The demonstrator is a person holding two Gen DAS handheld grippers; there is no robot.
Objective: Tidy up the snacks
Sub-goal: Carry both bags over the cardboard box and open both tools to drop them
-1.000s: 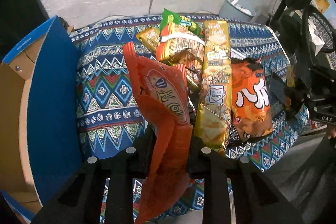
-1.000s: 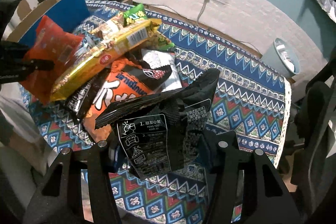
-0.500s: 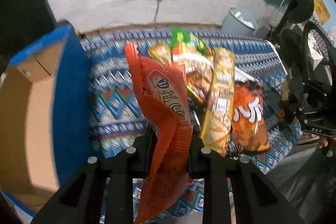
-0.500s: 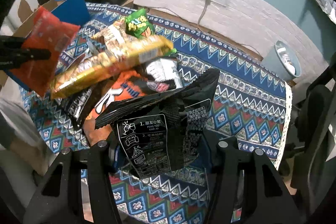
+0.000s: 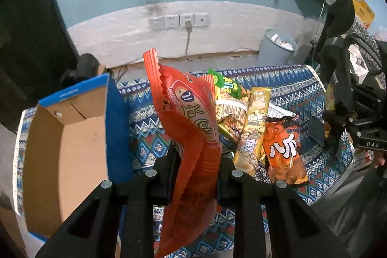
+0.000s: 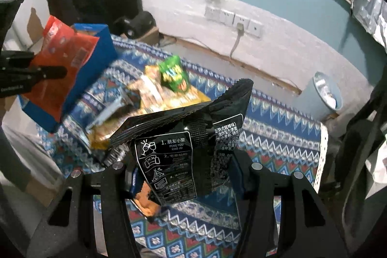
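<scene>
My left gripper is shut on a red snack bag and holds it up above the table, just right of an open blue cardboard box. My right gripper is shut on a black snack bag held above the table. On the patterned cloth lies a pile of snacks: a long yellow pack, an orange bag and a green bag. In the right wrist view the left gripper with the red bag is in front of the box.
A grey waste bin stands on the floor behind the table, below wall sockets. A black chair is at the right. The cloth's right part lies bare of snacks.
My left gripper has lifted with the red bag and moved toward the box. My right gripper has risen with the black bag; the snack pile now looks farther below.
</scene>
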